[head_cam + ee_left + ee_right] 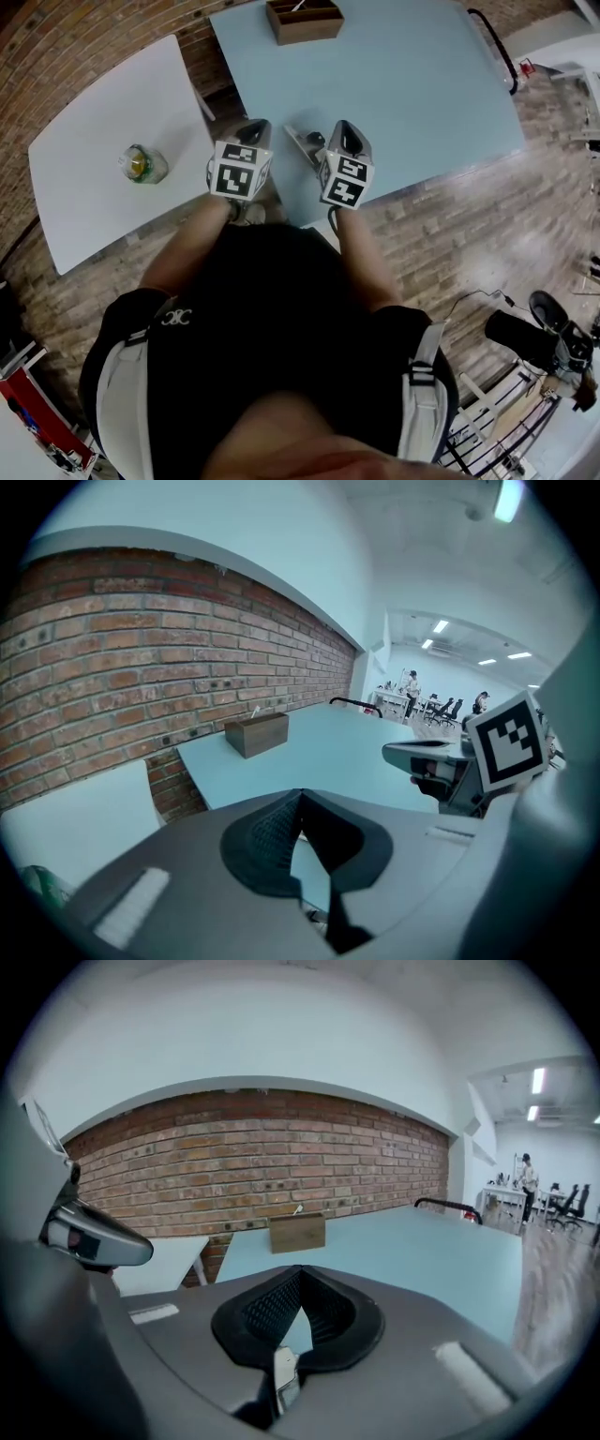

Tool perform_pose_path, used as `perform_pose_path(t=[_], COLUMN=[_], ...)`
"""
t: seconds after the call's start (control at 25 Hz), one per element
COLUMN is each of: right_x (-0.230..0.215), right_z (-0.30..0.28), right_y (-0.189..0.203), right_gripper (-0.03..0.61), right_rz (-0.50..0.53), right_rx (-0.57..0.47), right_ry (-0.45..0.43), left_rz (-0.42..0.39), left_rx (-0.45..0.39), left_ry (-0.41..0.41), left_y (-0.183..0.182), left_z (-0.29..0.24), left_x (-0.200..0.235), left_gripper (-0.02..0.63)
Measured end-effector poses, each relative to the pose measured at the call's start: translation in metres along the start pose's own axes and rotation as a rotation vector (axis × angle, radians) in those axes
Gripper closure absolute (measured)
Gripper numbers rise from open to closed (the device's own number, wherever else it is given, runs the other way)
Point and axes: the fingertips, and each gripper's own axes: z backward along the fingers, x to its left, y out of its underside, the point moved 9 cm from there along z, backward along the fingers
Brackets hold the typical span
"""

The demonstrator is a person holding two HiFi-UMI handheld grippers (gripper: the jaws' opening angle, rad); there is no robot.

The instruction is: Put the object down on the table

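**A:** Where is the object we're meant to put down?

**B:** The small object [142, 164], greenish-yellow inside something clear, lies at the left of the head view. It rests on the white worktop [84, 103], away from the edges, so I'd judge it safe from rolling off. What it is exactly I can't make out.

**A:** Is either tool on it?

**B:** No. The left tool [301, 795] is clenched, its pads meeting at the tip with nothing between them. The right tool [299, 1271] is pressed together the same way and is also empty. Both are well apart from the object.

**A:** Why are they held like that?

**B:** They sit side by side at the middle of the head view, close to the person's body. They are just over the near edge of the light-blue worktop [403, 84] and point forward. With nothing gripped, that reads to me as a resting pose. The put-down looks either done already or not begun.

**A:** Give me the counts.

**B:** There are two tools, each with one marker cube [240, 170]. There are two worktops, white at the left and blue at the centre. One object lies on the white one. One wooden box [303, 21] stands at the top of the frame, on the far part of the blue one, out of the way of both tools.
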Motion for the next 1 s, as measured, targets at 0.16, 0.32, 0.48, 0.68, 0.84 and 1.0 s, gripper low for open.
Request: perform_pose_path(t=[0.16,0.32,0.48,0.68,0.84,1.0], right_x=[-0.012,-0.02,-0.022,-0.028,-0.032,-0.037], right_z=[0.018,0.03,0.037,0.045,0.047,0.049], right_y=[-0.016,-0.026,-0.026,-0.023,-0.021,-0.019], right_gripper=[0.565,0.566,0.566,0.565,0.565,0.565], right_rz=[-0.003,-0.016,-0.026,-0.038,-0.047,-0.053], right_rx=[-0.09,-0.149,-0.166,-0.168,-0.165,-0.152], right_ry=[0.026,0.033,0.016,0.008,0.004,0.014], left_rz=[-0.012,-0.033,-0.046,-0.058,-0.06,-0.065], left_rx=[-0.015,-0.034,-0.042,-0.041,-0.04,-0.037], left_ry=[0.027,0.049,0.064,0.08,0.093,0.108], left_y=[-0.003,-0.008,-0.01,-0.012,-0.013,-0.016], left_z=[-0.004,-0.007,-0.01,-0.014,-0.017,-0.021], left_x=[-0.004,-0.012,-0.018,-0.026,-0.031,-0.036], left_gripper=[0.614,0.614,0.614,0.614,0.614,0.614])
